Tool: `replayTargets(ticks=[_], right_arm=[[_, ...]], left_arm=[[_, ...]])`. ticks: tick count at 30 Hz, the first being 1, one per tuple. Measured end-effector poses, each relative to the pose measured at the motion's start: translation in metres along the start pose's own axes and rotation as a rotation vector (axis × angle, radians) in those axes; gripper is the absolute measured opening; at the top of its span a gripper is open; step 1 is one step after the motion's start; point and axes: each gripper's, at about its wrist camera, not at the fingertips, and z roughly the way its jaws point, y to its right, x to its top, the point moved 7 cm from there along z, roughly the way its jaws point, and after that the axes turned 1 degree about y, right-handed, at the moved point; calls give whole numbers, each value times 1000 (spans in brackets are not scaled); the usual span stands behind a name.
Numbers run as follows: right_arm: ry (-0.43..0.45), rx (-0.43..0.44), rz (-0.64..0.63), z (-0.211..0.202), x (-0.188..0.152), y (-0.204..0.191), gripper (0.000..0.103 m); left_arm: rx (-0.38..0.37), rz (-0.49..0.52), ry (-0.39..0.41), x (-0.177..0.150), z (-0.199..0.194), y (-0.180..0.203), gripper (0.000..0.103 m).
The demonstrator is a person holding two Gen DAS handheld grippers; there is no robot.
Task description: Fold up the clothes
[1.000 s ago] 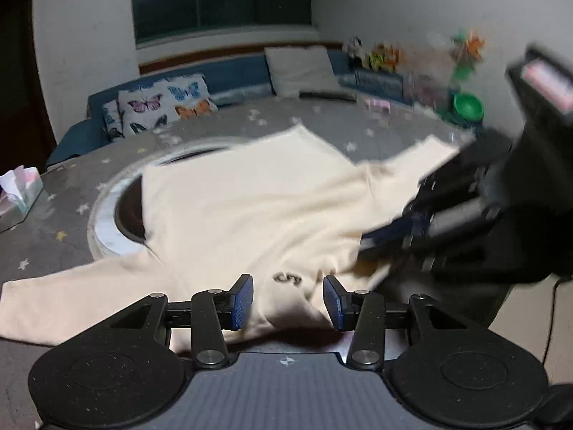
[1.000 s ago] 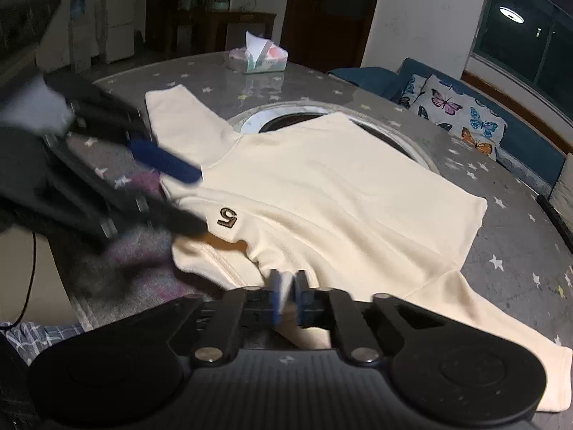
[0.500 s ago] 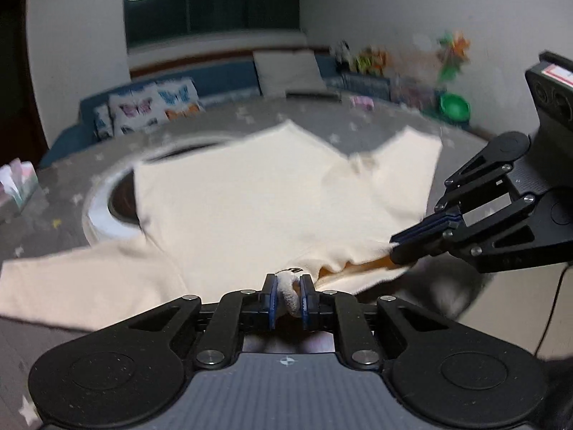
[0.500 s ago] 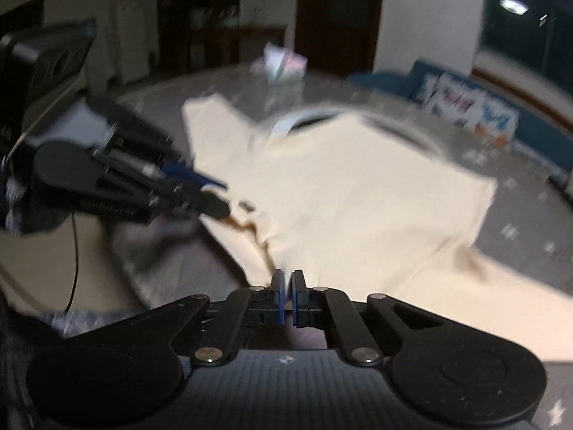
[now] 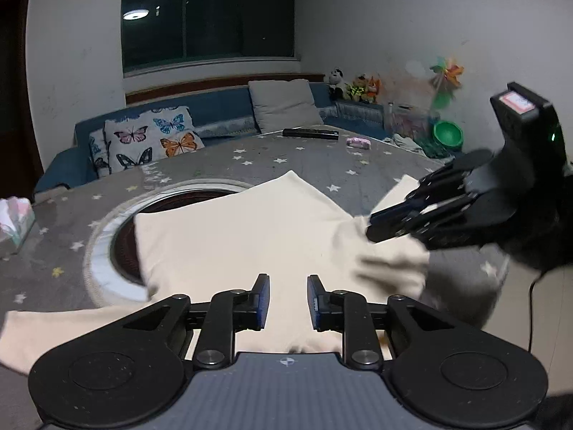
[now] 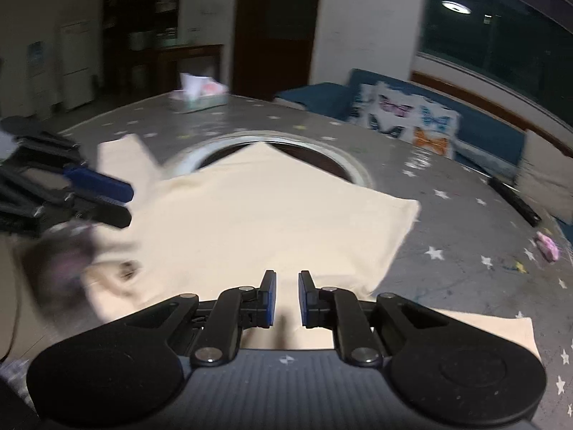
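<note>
Hovering over the cream sweater (image 5: 243,236), both tongs (left (image 5: 285,302), right (image 6: 285,298)) gape apart.

White walls (image 5: 358,36); a dark window (image 5: 207,18) is seen reflecting a ceiling lamp (image 5: 135,15). A blue sofa (image 5: 215,107) is set below it, with a butterfly cushion (image 5: 150,139) and a grey pillow (image 5: 283,105). A dark wooden cabinet (image 6: 161,36) is glimpsed, blurred.

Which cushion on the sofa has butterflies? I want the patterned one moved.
The white cushion at the sofa's left end; the grey cushion further right is plain.
</note>
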Motion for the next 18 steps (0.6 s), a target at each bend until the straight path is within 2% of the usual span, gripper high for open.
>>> replayTargets(ticks=[4, 8, 10, 13, 15, 18], right_arm=[[-34, -33, -4, 29, -6, 4, 14], [-81, -75, 13, 38, -19, 16, 19], [-90, -86, 20, 34, -21, 22, 19], [-91, -69, 41, 32, -18, 30, 20], [-85, -51, 89, 34, -11, 39, 21], [-70, -70, 137, 41, -1, 55, 26]], left_arm=[[-52, -7, -69, -9, 39, 17, 25], [-79, 16, -138, -22, 58, 27, 25], [-67, 10, -130, -18, 57, 19, 32], [28, -16, -110, -4, 60, -9, 38], [121, -51, -108, 5, 67, -34, 43], [283, -100, -107, 17, 82, -78, 46]])
